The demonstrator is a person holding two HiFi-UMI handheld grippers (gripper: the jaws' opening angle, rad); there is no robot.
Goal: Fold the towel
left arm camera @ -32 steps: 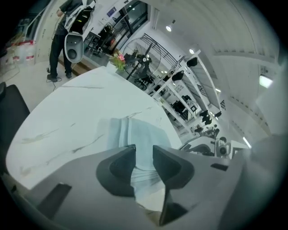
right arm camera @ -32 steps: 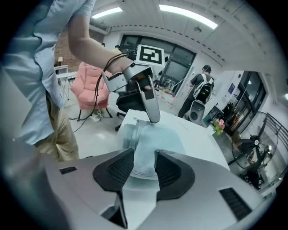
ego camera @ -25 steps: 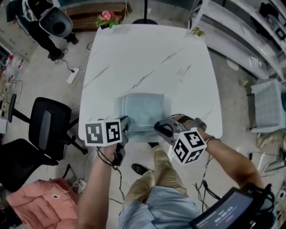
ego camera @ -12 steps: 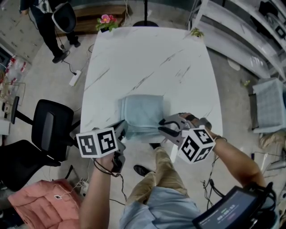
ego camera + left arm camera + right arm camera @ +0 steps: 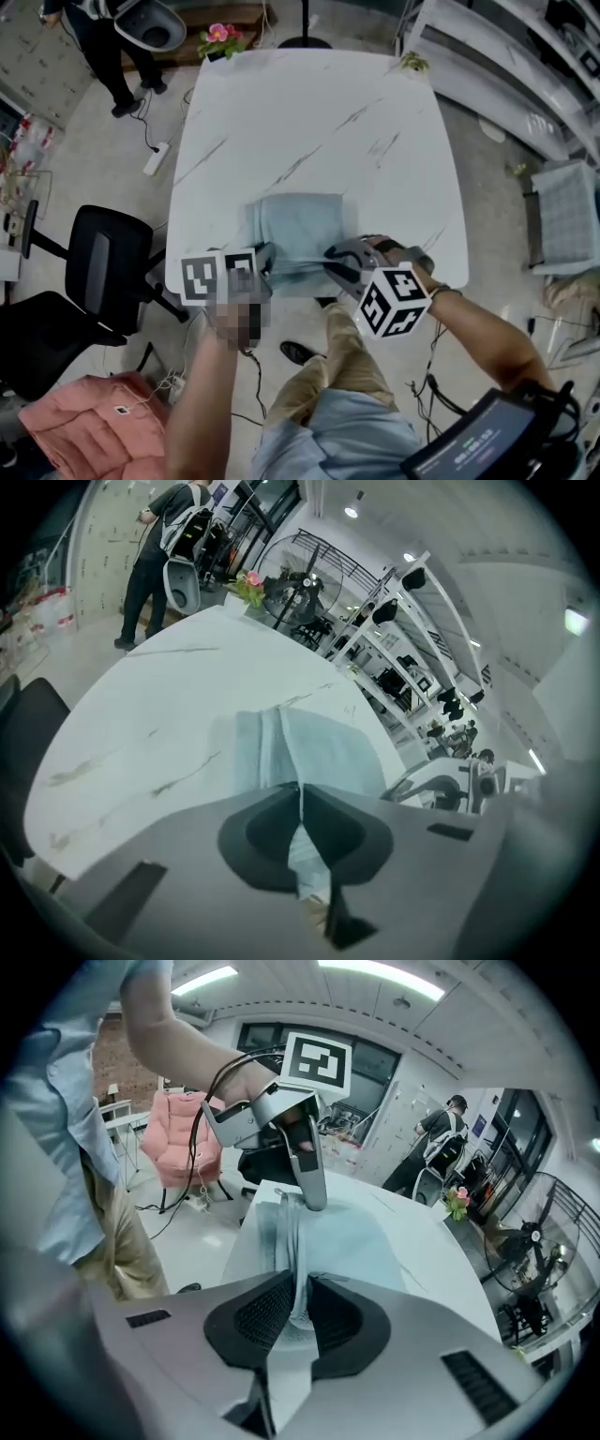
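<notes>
Obs., towel [image 5: 300,232]: pale blue-green, folded to a rough square. It lies flat on the white marble-look table [image 5: 300,112], close to the near edge and approx. centred side to side.

L gripper [image 5: 265,270]: at the towel's near-left corner, slanting down twd the table. Jaws pressed together on the folded edge. In the left gripper view the cloth layers run into the seam between the pads, and cloth shows below them too.

R gripper [image 5: 335,262]: at the near-right corner, opposite the L gripper. Jaws have just been opening and are now a slim gap apart. The towel's edge stands upright in that gap (pads no longer look clamped on it).

Misc.: black office chair [image 5: 103,262] on the floor left of the table. Pink flowers [image 5: 220,39] just beyond its far-left corner.
</notes>
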